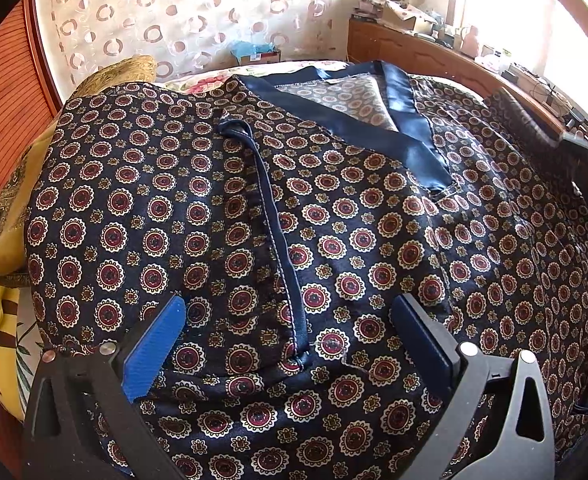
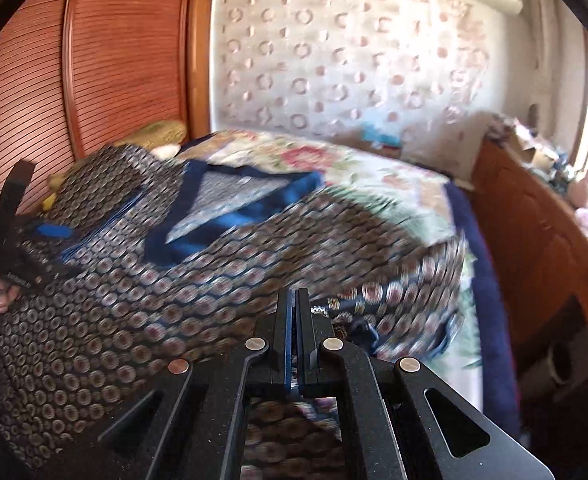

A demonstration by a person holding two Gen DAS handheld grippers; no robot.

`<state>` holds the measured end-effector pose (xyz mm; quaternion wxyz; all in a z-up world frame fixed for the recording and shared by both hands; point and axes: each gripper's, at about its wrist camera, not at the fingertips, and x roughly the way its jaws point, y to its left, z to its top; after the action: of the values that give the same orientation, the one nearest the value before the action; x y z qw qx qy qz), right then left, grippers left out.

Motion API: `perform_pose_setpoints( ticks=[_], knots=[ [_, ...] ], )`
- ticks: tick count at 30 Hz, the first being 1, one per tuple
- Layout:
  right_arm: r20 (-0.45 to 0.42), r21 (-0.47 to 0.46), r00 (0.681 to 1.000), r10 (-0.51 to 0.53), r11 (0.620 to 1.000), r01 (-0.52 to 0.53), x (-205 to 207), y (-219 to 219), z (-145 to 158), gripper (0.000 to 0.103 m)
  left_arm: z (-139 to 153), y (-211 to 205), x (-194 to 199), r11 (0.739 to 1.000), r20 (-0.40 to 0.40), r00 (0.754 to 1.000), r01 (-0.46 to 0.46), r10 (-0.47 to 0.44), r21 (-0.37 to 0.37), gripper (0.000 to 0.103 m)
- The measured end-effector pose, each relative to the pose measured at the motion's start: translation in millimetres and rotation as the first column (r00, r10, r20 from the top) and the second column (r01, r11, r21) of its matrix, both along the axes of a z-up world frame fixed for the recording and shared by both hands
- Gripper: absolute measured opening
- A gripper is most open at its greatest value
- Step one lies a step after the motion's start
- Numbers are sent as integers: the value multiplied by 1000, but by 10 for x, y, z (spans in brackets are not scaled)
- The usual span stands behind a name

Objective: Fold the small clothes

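Garment: one patterned V-neck top (image 1: 334, 240), dark blue with red and cream medallions, lies spread over the floral bedspread (image 2: 354, 164) of the bed.
Folded part: one sleeve (image 1: 141, 208) already lies across the front, its blue hem running down the middle.
Left gripper (image 1: 289, 320): jaws wide open, hovering just above the cloth near the sleeve hem, holding nothing.
Right gripper (image 2: 292, 304): jaws pressed together; the right side of the top is lifted just in front of them, but the picture is blurred, so I cannot tell for sure if cloth is pinched.
Step, as I judge: folding the right side inward.
Advice: carry the edge over evenly to meet the first sleeve, and use the left gripper to hold the middle flat.
Count: one garment, two grippers, one yellow pillow (image 1: 9, 220).
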<state>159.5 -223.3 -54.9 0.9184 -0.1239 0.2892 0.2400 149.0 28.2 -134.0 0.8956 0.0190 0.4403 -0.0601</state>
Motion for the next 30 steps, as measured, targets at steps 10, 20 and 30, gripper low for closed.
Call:
perform_pose_setpoints(
  ticks=[10, 20, 30],
  knots=[
    [-78, 37, 997, -3, 999, 6, -66, -255, -229, 4, 0, 6, 2, 1000, 0, 1000, -4, 4, 0, 103],
    [-99, 35, 977, -190, 980, 194, 178, -713, -172, 45, 0, 13, 1, 1000, 0, 1000, -4, 4, 0, 103],
    [-243, 43, 935, -258, 960, 276, 756, -863, -387, 45, 2, 16, 1, 1000, 0, 1000, -3, 3, 0, 103]
  ],
)
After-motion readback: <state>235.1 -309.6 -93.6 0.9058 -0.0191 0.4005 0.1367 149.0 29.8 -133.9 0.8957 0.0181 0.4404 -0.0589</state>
